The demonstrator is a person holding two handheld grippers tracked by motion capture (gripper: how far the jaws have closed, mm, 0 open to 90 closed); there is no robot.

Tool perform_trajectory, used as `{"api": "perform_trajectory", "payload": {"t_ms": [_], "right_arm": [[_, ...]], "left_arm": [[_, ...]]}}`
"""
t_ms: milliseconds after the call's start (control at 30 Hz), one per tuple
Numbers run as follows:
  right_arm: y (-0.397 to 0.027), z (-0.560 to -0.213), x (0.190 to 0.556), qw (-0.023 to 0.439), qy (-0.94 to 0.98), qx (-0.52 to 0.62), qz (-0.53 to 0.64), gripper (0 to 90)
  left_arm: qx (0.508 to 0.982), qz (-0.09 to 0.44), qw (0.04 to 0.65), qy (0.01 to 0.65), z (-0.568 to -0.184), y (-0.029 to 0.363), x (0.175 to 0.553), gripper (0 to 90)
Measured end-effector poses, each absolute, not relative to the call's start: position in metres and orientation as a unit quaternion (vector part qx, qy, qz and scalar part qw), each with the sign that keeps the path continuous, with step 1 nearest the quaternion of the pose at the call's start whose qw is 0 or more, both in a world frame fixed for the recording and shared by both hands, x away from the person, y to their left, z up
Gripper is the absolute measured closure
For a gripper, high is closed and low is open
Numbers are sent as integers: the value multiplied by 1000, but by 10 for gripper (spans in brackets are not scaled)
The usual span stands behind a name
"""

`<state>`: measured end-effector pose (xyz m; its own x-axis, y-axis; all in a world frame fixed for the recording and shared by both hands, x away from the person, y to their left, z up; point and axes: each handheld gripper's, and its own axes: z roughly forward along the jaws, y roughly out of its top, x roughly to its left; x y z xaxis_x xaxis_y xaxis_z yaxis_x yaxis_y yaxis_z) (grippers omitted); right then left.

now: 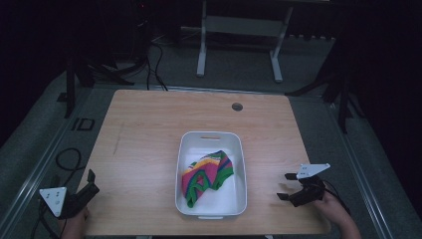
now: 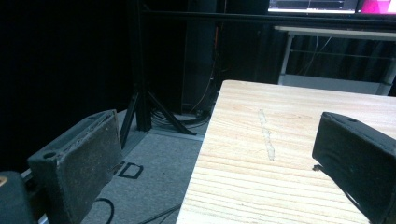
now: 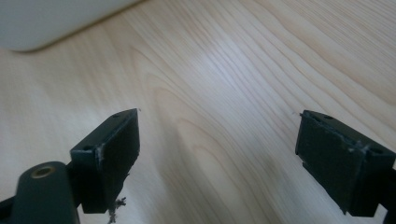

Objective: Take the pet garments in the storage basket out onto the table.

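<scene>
A white plastic tub [image 1: 211, 142] stands on the wooden table [image 1: 149, 129], near its front middle. Inside lies a crumpled cloth [image 1: 206, 177] striped pink, green, yellow and blue. My left gripper [image 1: 89, 183] hangs open at the table's front left corner, well left of the tub; in the left gripper view [image 2: 224, 158] its jaws frame the table's left edge. My right gripper [image 1: 286, 186] is open just above the tabletop, right of the tub; in the right gripper view [image 3: 217, 149] nothing lies between its jaws, and the tub's corner [image 3: 42, 23] shows top left.
A round cable hole [image 1: 237, 106] sits near the table's far edge. Black tripod legs [image 2: 144, 112] and cables stand on the grey floor left of the table. A white frame [image 1: 239, 30] stands behind the table. Bare wood surrounds the tub on all sides.
</scene>
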<state>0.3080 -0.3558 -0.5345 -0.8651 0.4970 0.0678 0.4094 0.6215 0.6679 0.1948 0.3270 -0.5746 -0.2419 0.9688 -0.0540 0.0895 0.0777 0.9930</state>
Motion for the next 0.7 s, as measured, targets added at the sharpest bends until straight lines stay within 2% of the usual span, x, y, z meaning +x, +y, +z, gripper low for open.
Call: {"api": "perform_trajectory", "payload": {"t_ms": [167,700], "right_arm": [[-343,-521,311,45,901,245,356,136],[-302,-473,322,45,905,222,359,129]], "left_arm": [[444,514,428,597,-575,327,195,18],[443,513,429,597,-575,327,195,19]]}}
